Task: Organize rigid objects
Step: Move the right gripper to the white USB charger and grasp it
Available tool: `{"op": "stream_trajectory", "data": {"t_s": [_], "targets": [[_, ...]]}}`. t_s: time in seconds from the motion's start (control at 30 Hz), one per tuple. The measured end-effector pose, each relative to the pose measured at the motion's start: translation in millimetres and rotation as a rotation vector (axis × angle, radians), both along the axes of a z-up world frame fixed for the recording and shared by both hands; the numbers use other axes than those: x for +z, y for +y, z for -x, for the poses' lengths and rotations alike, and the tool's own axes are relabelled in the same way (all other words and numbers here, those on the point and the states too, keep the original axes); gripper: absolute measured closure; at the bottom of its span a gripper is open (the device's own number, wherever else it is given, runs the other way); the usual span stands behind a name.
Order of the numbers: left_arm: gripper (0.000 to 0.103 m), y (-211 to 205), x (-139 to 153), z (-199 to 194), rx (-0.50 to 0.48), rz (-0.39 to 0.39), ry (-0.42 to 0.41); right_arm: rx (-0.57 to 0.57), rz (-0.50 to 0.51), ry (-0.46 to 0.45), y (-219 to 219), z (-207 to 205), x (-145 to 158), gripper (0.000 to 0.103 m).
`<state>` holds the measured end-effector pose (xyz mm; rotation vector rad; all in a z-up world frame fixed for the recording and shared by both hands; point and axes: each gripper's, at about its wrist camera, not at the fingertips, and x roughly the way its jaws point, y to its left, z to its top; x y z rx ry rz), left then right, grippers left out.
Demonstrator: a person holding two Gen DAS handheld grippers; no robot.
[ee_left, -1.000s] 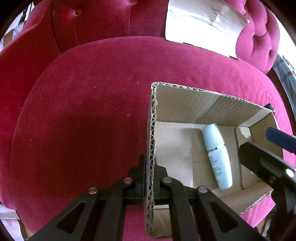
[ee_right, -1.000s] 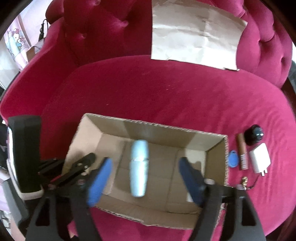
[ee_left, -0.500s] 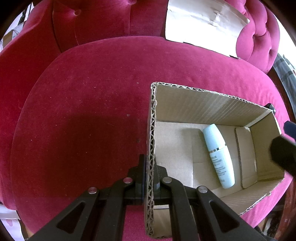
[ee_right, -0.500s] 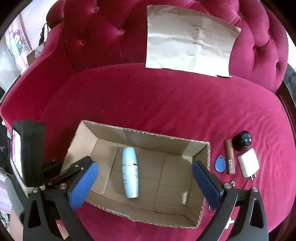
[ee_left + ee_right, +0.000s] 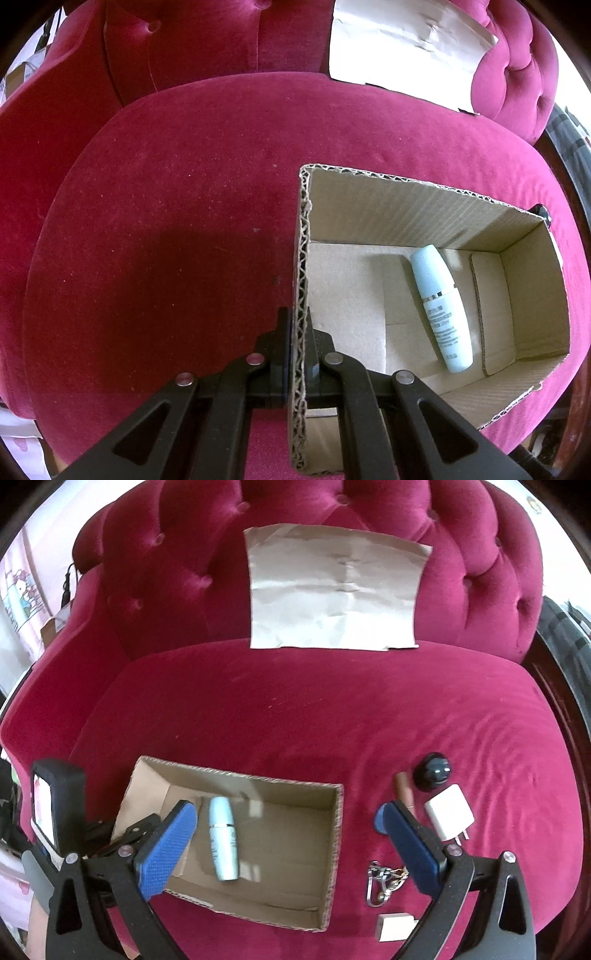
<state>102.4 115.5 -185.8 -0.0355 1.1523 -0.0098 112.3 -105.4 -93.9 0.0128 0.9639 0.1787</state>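
An open cardboard box (image 5: 413,206) (image 5: 332,849) sits on the red velvet seat. A pale blue bottle (image 5: 441,310) (image 5: 222,840) lies on its floor. My left gripper (image 5: 298,345) is shut on the box's left wall. My right gripper (image 5: 291,842) is open and empty, raised above the box's right end. Right of the box lie a black round knob (image 5: 432,771), a white charger (image 5: 448,818), a brown tube (image 5: 404,794), a blue tag (image 5: 380,823), a metal keyring (image 5: 380,880) and a small white block (image 5: 395,926).
A sheet of brown paper (image 5: 334,590) (image 5: 406,48) leans on the tufted backrest (image 5: 166,572). The seat's front edge runs just below the box. A dark wooden frame (image 5: 565,709) borders the right side.
My right gripper has risen and shifted right, away from the bottle, which now lies still in the box. The left gripper and box have not moved.
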Motion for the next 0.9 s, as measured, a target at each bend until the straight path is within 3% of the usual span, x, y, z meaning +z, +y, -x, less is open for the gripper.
{"op": "stream_trajectory", "data": {"t_s": [0.47,0.9], "targets": [[0.099,-1,0,-1,-0.001,-0.006,0.004,-0.152,0.033,-0.031,-63,-8,5,0.000],[0.099,-1,-1,-2,-0.003,-0.009,0.003,-0.265,0.073,0.040,-122,-30,-31,0.000]]}}
